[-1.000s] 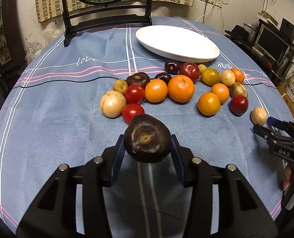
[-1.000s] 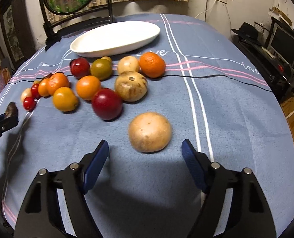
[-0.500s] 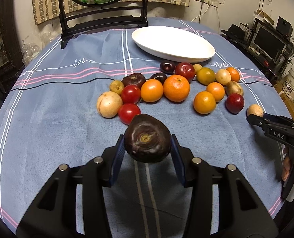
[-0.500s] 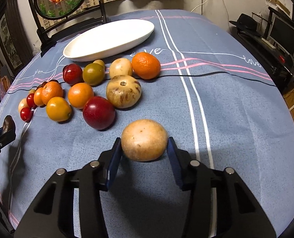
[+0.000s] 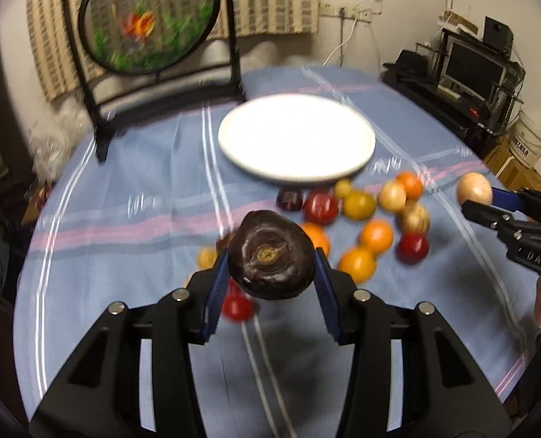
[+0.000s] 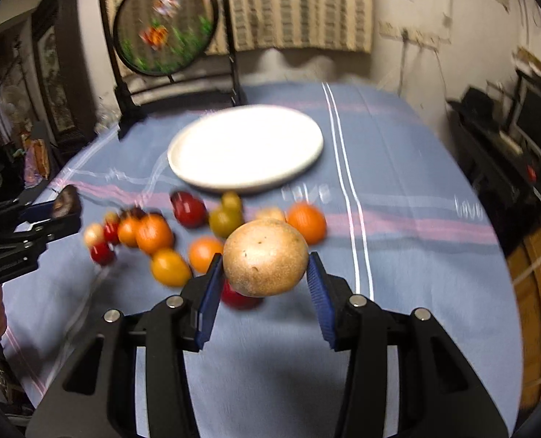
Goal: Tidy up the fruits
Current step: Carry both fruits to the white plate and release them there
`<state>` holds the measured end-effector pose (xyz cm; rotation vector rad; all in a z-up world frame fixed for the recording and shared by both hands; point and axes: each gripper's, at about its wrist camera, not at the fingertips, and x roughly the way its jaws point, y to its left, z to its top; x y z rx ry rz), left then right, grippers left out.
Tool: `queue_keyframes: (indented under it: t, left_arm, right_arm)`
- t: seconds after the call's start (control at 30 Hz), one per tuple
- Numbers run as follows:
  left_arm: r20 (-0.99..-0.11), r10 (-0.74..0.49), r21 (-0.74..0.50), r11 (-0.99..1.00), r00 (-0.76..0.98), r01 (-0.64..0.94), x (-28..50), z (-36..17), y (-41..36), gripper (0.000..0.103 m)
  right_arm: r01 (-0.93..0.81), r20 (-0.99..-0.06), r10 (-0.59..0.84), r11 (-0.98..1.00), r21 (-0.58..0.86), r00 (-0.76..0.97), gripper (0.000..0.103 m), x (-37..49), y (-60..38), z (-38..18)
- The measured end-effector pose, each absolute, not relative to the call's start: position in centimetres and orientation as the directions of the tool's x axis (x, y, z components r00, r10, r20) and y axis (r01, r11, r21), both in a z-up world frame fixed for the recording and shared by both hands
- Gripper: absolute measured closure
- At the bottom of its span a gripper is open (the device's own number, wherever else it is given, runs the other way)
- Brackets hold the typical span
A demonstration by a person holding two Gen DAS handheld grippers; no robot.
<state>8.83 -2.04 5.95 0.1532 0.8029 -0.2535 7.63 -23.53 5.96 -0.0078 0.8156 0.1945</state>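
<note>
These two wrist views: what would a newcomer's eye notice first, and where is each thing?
First come the two fruits held above the table: a dark purple fruit clamped between the left gripper fingers, and a tan round fruit in the right gripper. Behind them, a white plate lies bare on the blue tablecloth. A loose cluster of red, orange and yellow fruits lies just in front of the plate.

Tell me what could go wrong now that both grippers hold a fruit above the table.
The round tan fruit sits between the right gripper's pads only at its sides, so it might slip out and roll. The left gripper pinches a dark wrinkled fruit that may bruise. A dropped fruit could scatter the loose fruits below.
</note>
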Motion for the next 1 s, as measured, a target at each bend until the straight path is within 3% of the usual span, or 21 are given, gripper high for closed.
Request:
queue_keyframes:
  t: [0.13, 0.3, 0.57, 0.9, 1.0]
  left_arm:
    - [-0.693, -0.135, 0.086, 0.960, 0.708, 0.268, 12.8, 8.1, -3.0, 0.057]
    - [-0.726, -0.110, 0.078, 0.968, 0.679, 0.239, 20.8, 7.4, -4.4, 0.057]
    - [-0.825, -0.091, 0.036, 0.976, 0.558, 0.213, 32.6, 1.9, -5.5, 0.057]
    - [-0.878, -0.079, 0.020, 0.980, 0.473, 0.200, 38.5, -2.7, -6.5, 0.057]
    - [-0.871, -0.080, 0.014, 0.982, 0.484, 0.189, 39.0, -2.9, -6.9, 0.051]
  right_arm:
    - [-0.206, -0.688, 0.192, 0.977, 0.063, 0.700, 0.057, 11.1, -23.0, 7.8]
    - [-0.211, -0.675, 0.199, 0.975, 0.066, 0.710, 0.057, 17.9, -22.6, 7.7]
    - [-0.188, -0.797, 0.175, 0.979, 0.078, 0.578, 0.057, 29.9, -21.7, 2.9]
    - [-0.191, -0.882, 0.126, 0.981, 0.042, 0.455, 0.057, 37.9, -19.6, -2.1]
    - [-0.175, -0.889, 0.122, 0.983, 0.048, 0.441, 0.054, 38.7, -19.6, -2.4]
